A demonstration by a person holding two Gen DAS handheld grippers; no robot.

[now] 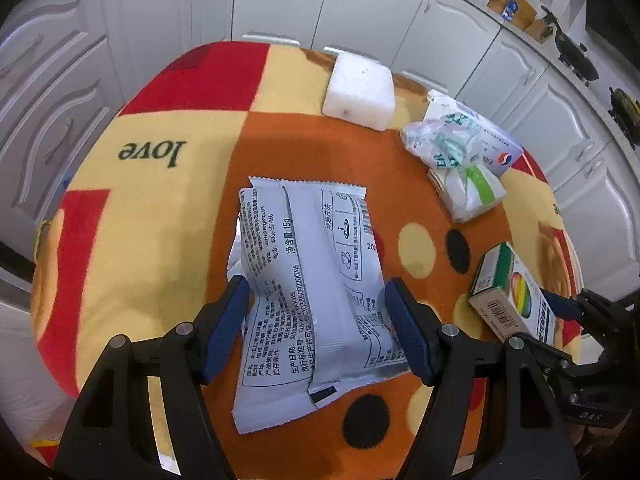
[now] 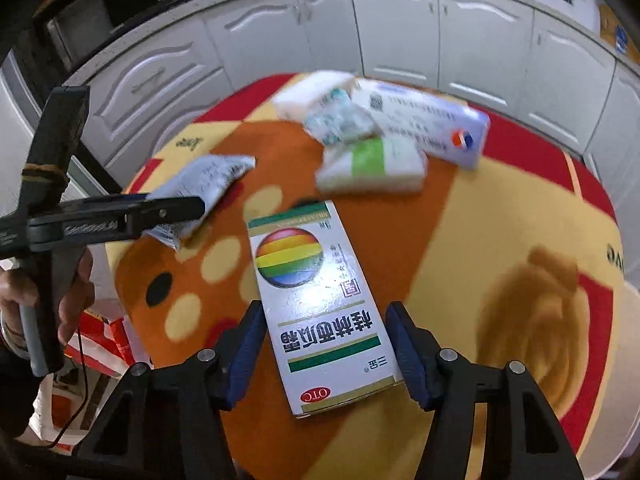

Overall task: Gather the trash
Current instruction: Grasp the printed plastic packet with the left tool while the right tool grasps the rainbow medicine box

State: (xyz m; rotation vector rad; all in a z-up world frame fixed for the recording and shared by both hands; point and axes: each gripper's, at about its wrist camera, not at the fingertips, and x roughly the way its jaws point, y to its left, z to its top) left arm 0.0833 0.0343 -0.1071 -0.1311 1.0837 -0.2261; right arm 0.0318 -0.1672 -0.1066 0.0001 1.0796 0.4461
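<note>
Left gripper (image 1: 318, 320) straddles the white sachet (image 1: 308, 292), pads seemingly just off it. Right gripper (image 2: 324, 354) brackets the rainbow medicine box (image 2: 320, 308), narrow gaps each side. More trash sits at 12 o'clock on the blanket (image 2: 500, 216).

Cloth (image 1: 168, 208) reads "love"; box (image 2: 320, 312) reads "OTC".
</note>
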